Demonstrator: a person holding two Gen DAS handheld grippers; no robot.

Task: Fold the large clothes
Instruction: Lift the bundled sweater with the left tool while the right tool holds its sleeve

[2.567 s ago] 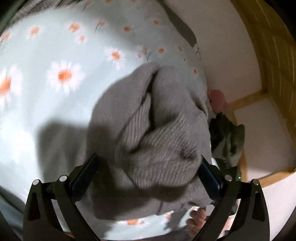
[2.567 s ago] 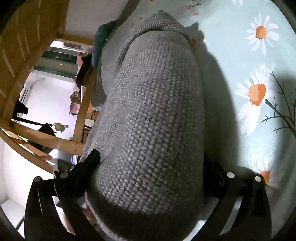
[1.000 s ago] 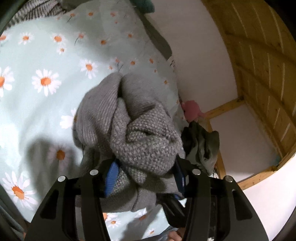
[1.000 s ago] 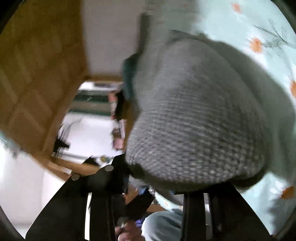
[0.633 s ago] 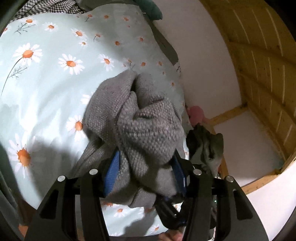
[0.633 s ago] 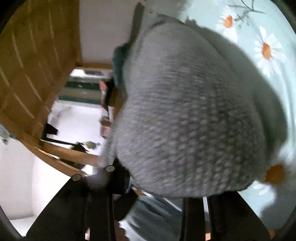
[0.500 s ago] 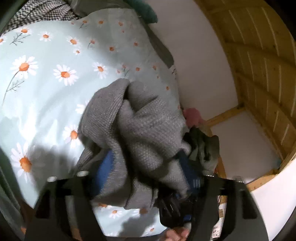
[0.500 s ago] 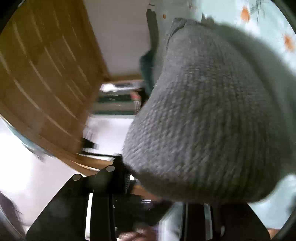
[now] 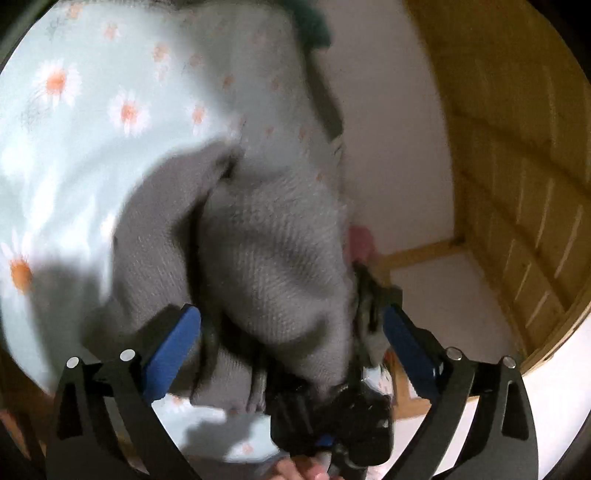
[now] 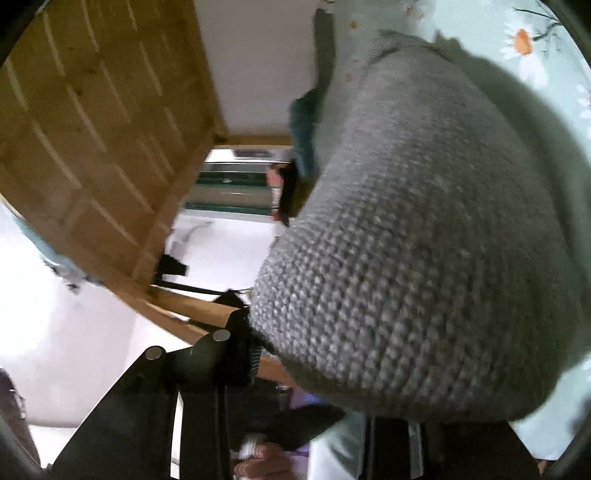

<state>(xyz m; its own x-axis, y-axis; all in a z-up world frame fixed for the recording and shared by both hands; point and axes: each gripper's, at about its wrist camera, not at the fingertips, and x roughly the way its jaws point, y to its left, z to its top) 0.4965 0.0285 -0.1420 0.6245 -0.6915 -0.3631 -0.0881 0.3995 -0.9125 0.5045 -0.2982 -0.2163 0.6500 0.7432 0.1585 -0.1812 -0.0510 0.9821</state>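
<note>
A grey knitted sweater [image 9: 266, 258] is bunched up above the daisy-print bedsheet [image 9: 74, 147]. My left gripper [image 9: 291, 325] has its blue-padded fingers [image 9: 173, 343] wide apart, with the sweater hanging between them. In the right wrist view the sweater [image 10: 424, 258] fills most of the frame and drapes over my right gripper [image 10: 317, 369], whose fingers stand close together on the knit. The right gripper's body also shows below the sweater in the left wrist view [image 9: 332, 417].
A wooden slatted bed frame [image 9: 517, 184] and a white wall [image 9: 388, 129] lie to the right. A teal cloth [image 9: 310, 22] sits at the bed's far end. A pink item [image 9: 360, 240] and dark clothes [image 9: 369, 295] lie by the bed's edge.
My left gripper has opened from its hold on the sweater. Both grippers have moved quickly, so the views are blurred. The right gripper still carries the sweater bundle.
</note>
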